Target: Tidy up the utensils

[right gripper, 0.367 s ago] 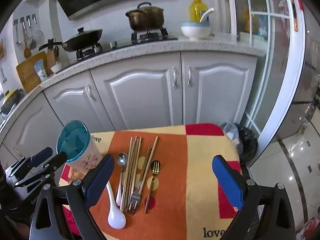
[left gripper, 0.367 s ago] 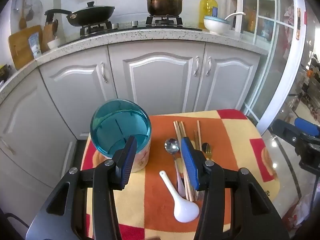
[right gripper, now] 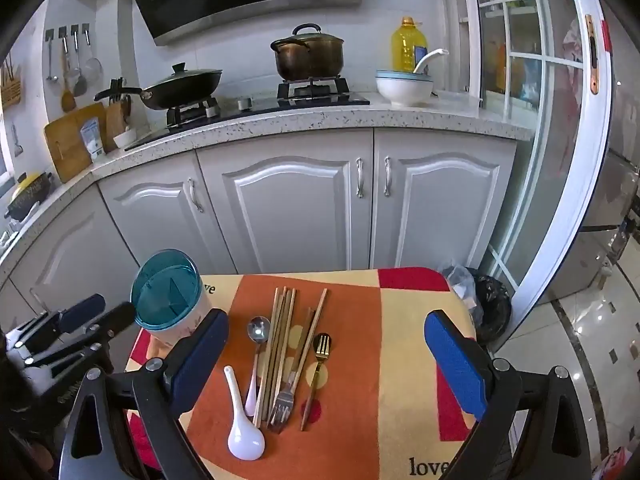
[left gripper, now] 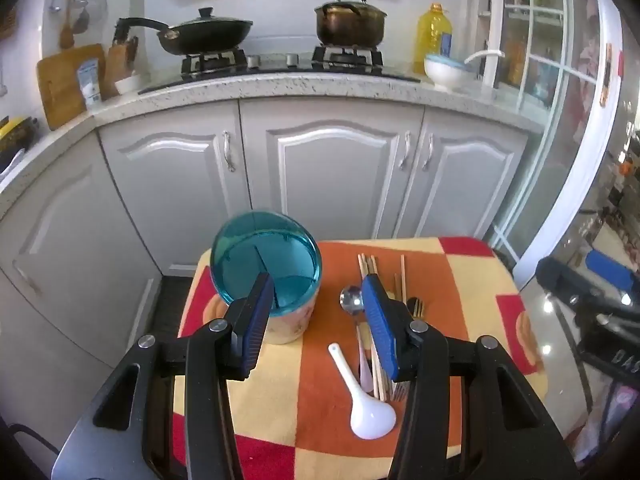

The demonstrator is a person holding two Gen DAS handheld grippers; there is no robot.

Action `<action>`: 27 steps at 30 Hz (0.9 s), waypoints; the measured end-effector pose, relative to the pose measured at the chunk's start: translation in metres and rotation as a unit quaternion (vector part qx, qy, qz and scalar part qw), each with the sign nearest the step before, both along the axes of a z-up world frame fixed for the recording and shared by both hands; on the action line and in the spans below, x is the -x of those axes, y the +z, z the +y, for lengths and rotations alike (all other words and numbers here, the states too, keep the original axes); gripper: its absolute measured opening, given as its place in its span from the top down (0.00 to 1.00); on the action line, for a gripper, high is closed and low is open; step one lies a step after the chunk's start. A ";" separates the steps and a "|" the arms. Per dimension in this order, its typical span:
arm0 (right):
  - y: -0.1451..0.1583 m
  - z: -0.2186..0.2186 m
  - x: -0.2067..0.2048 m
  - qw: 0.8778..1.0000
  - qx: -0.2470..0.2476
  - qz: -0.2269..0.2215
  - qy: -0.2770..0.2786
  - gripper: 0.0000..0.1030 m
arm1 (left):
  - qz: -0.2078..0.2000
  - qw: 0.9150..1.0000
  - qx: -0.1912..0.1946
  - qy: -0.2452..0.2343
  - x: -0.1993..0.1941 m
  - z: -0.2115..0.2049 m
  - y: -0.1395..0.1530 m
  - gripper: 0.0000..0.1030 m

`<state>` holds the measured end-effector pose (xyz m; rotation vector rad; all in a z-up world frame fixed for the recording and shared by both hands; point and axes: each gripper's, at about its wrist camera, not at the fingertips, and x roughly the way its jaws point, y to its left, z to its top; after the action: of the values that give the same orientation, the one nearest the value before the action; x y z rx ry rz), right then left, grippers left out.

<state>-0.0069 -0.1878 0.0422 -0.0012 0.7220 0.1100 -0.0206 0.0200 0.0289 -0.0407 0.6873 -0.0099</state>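
Note:
A utensil holder with a teal divided rim (left gripper: pixel 266 270) stands at the table's back left; it also shows in the right wrist view (right gripper: pixel 168 294). Beside it lie a white soup spoon (right gripper: pixel 242 424), a metal spoon with a pale handle (right gripper: pixel 258 330), several wooden chopsticks (right gripper: pixel 282 340), a silver fork (right gripper: pixel 282 404) and a gold fork (right gripper: pixel 320 350). My left gripper (left gripper: pixel 318 320) is open and empty, above the table between the holder and the utensils. My right gripper (right gripper: pixel 326 360) is wide open and empty above the utensils.
The small table carries an orange, yellow and red checked cloth (right gripper: pixel 412 364). Grey kitchen cabinets (right gripper: pixel 292 200) stand behind it. A bin with a black bag (right gripper: pixel 486 304) sits at the table's right. A white-framed glass door (right gripper: pixel 560 160) is further right.
Both grippers have risen and drawn back a little from the table. The utensils and the holder have not moved.

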 end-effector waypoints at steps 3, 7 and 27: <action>0.003 -0.002 0.001 1.000 0.002 -0.006 -0.003 0.05 | -0.008 1.000 -0.002 0.000 0.003 0.000 0.007 0.56; 0.003 -0.006 0.001 1.000 -0.002 -0.001 -0.006 0.05 | -0.009 1.000 -0.001 -0.006 0.004 -0.004 0.009 0.56; 0.000 0.001 0.004 1.000 0.021 -0.004 -0.014 0.05 | -0.011 1.000 0.005 -0.009 0.005 -0.009 0.010 0.56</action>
<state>-0.0110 -0.1868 0.0420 -0.0317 0.7164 0.0686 -0.0253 0.0111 0.0394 -0.0446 0.6647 -0.0313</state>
